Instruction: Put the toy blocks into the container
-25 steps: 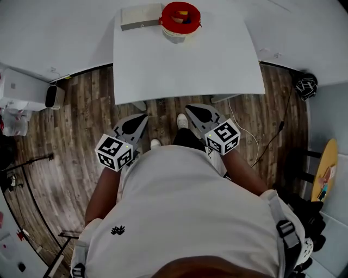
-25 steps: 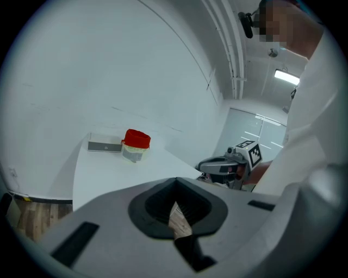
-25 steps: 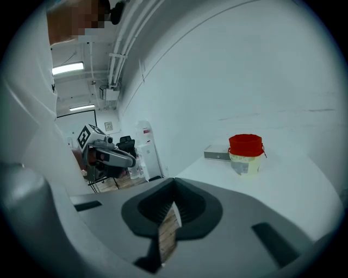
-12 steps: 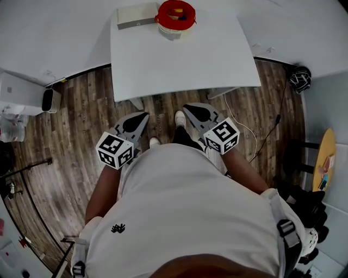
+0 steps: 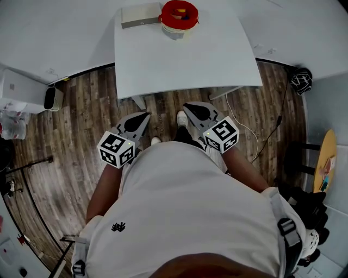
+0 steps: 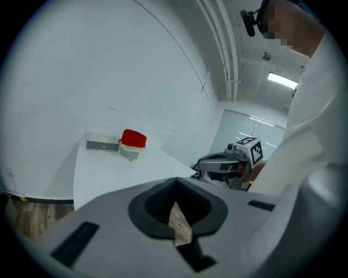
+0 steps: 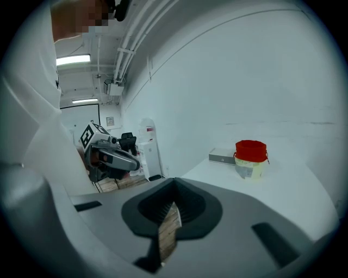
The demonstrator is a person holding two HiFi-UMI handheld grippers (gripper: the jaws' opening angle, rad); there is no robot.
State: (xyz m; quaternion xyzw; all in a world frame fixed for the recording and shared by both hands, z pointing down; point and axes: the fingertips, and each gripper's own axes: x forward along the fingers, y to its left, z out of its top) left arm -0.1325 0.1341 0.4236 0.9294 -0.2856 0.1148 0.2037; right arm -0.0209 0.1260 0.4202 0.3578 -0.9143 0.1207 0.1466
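One container [image 5: 175,31], one box [image 5: 140,15], one table [image 5: 185,59]

No readable text or label shows anywhere.

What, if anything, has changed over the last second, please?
Nothing visibly changed: nothing was gripped or released. The left gripper and right gripper stay shut and empty, held back from the white table, where the red-rimmed container still stands beside the flat grey box.

Table [image 5: 185,59] top is open from the near edge inward. Only obstacles: container [image 5: 179,14] and flat box [image 5: 140,15], side by side at the far edge.
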